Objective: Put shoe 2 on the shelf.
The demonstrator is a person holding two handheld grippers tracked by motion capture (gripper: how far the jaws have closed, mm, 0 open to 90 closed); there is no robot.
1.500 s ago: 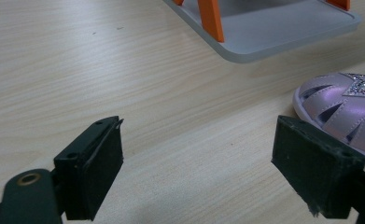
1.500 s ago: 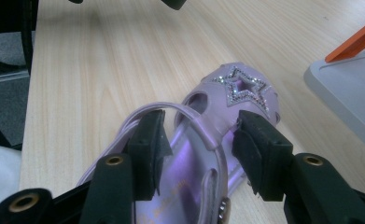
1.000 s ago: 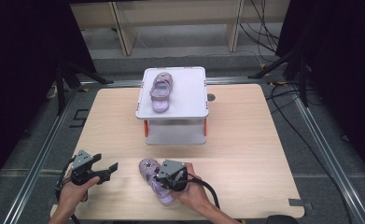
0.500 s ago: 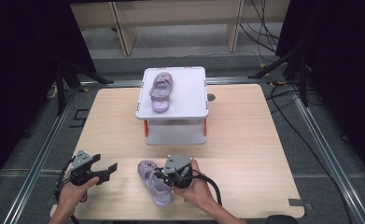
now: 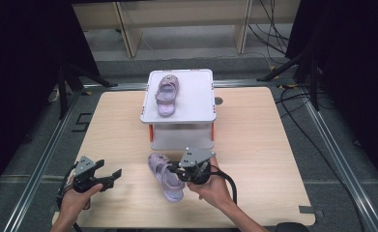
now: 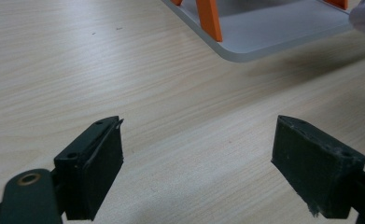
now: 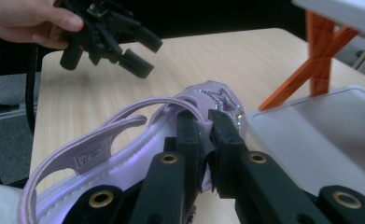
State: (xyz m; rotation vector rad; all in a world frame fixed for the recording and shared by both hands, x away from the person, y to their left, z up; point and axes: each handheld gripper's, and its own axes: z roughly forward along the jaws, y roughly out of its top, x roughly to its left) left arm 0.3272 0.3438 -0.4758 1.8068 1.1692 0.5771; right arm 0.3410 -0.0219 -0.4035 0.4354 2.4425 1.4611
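The right gripper (image 5: 181,170) has its fingers closed on the side edge of the purple sandal (image 5: 166,176), just in front of the white stand (image 5: 196,99). This thin grip may slip, so the sandal could swing or drop onto the table (image 5: 264,140). The left gripper (image 5: 110,175), far left of the stand, is open and empty.

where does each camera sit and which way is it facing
High view: fixed above the person's side, looking forward and down on the table; both forearms, the left gripper and right gripper show.
Left gripper view: rides the left gripper, looking low across the wood toward the stand; its open jaws show.
Right gripper view: rides the right gripper, jaws shut on the sandal; the left hand shows beyond.
Shared: high and right gripper views both show the sandal and the stand.
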